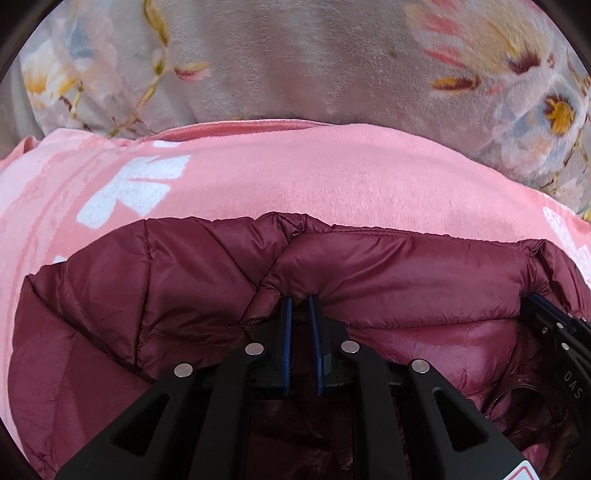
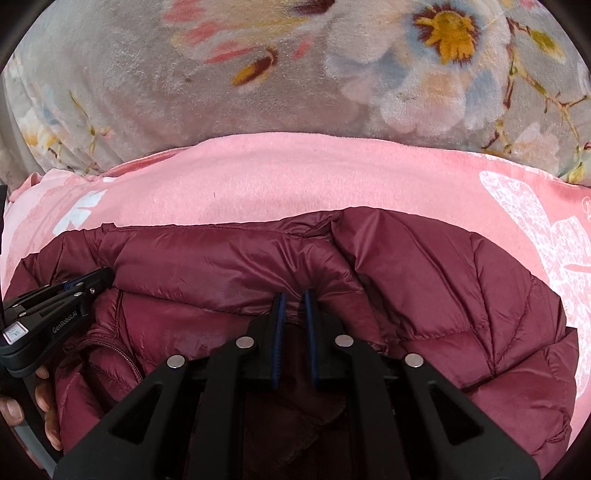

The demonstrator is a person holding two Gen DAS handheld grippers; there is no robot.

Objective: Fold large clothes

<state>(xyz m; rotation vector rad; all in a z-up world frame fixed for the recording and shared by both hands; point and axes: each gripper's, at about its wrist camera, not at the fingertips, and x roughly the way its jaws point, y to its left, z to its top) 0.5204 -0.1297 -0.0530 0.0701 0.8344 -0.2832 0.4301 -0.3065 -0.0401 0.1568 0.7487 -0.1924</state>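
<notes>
1. Nearest the left wrist camera, the left tool [image 1: 300, 301] has its two blue-padded fingers drawn close together, pinching a fold of a maroon puffer jacket [image 1: 388, 280].
2. In the right wrist view, the right tool [image 2: 293, 297] is likewise clenched on a fold of the maroon puffer jacket [image 2: 424, 280], with fabric bunched between the blue pads.
3. The jacket is shiny and quilted, heaped in loose folds. A zipper edge shows on its lower left in the right wrist view.
4. The left tool [image 2: 70, 291] also appears at the left edge of the right wrist view, its tips against the jacket, with the person's left hand [image 2: 44, 398] beneath it.
5. The right tool [image 1: 554, 325] shows at the right edge of the left wrist view, touching the jacket.
6. The jacket lies on a pink blanket [image 1: 295, 173] with white printed shapes.
7. Beyond the pink blanket [image 2: 277, 173] spreads a grey floral blanket [image 1: 295, 55], with yellow, pink and blue flowers [image 2: 448, 31].
</notes>
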